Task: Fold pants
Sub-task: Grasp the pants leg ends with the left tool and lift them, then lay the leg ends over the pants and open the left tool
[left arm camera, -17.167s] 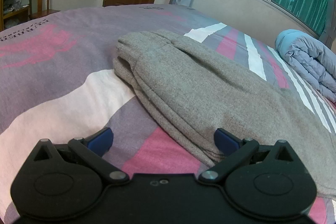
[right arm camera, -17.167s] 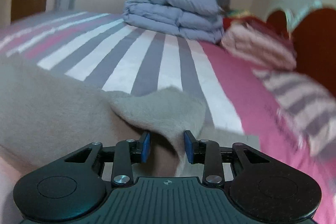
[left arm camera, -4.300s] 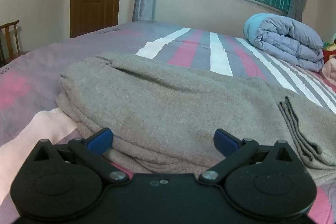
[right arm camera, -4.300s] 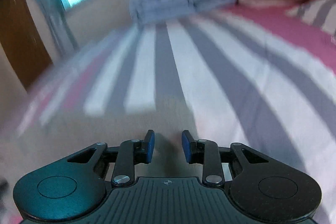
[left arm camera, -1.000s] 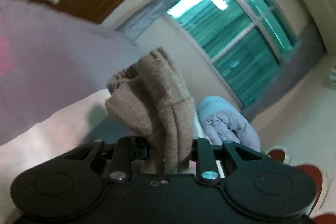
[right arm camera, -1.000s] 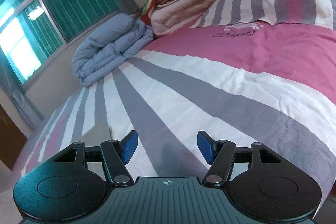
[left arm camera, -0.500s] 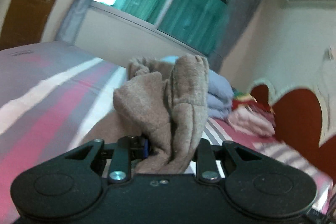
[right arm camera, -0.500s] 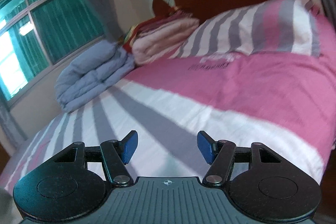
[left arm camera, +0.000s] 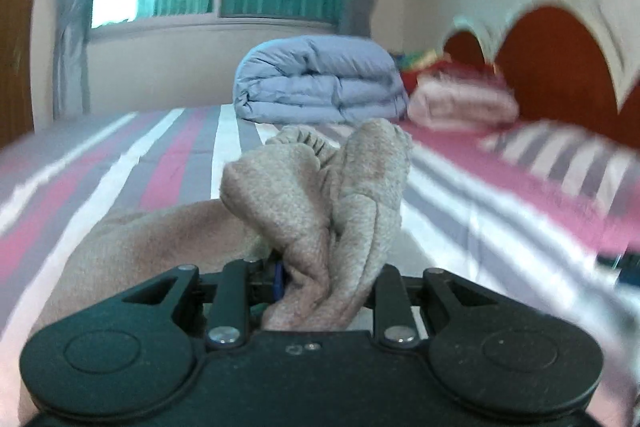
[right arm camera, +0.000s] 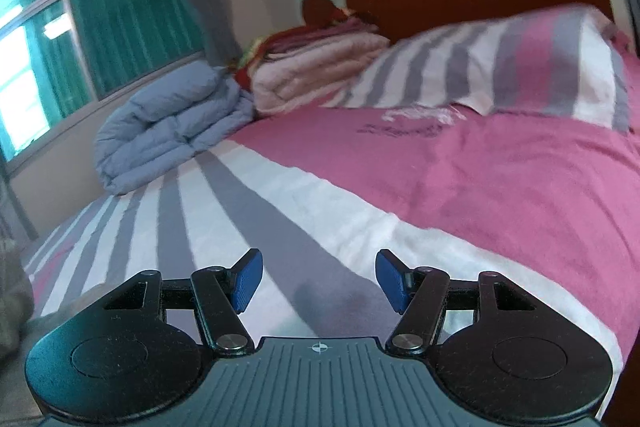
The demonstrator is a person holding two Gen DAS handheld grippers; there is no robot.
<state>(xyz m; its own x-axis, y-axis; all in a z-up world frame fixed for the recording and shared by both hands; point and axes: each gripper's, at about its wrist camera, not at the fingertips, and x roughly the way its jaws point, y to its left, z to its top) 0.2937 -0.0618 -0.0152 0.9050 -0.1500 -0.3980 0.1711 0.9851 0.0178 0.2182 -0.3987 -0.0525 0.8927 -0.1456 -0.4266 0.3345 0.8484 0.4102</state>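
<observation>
Your left gripper (left arm camera: 326,277) clamps the soft, limp pants (left arm camera: 320,199) at the bunched waistband; right gripper (right arm camera: 319,281) gapes empty; support the sagging far fabric.

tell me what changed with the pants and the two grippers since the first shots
The left gripper, open beside the flat pants at first, has shut on the pants and lifted a bunched end toward the headboard. The right gripper let its fabric go and is open over the bedsheet. The folded quilt stayed put.
</observation>
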